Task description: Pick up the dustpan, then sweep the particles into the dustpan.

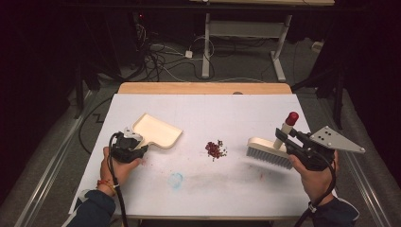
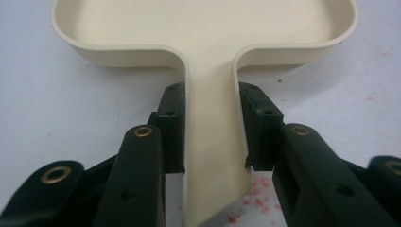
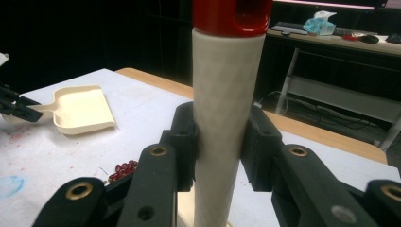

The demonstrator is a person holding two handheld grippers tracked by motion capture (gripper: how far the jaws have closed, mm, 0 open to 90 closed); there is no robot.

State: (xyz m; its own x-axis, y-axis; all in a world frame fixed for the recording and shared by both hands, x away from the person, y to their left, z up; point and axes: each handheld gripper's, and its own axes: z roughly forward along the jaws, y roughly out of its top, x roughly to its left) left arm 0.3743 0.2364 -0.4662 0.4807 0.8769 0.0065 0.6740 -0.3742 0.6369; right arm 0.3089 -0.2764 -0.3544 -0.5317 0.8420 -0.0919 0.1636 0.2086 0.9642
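Right, my left gripper (image 1: 135,142) has its black jaws pinched on the flat handle of the cream plastic dustpan (image 1: 158,130); in the left gripper view the handle (image 2: 212,142) sits squarely between the two pads, and the pan's tray (image 2: 203,23) opens away from me. The dustpan lies on the white table cover (image 1: 203,184), left of centre.

My right gripper (image 1: 283,135) is clamped on the upright cream handle of the hand brush (image 1: 269,152), whose handle ends in a red cap (image 1: 292,117). In the right gripper view the handle (image 3: 227,118) stands vertical between the pads. The brush's pale bristles rest on the cover at the right.

Between pan and brush lies a small heap of dark red bits (image 1: 215,149), apart from both. A faint blue smudge (image 1: 176,180) marks the cover nearer me.
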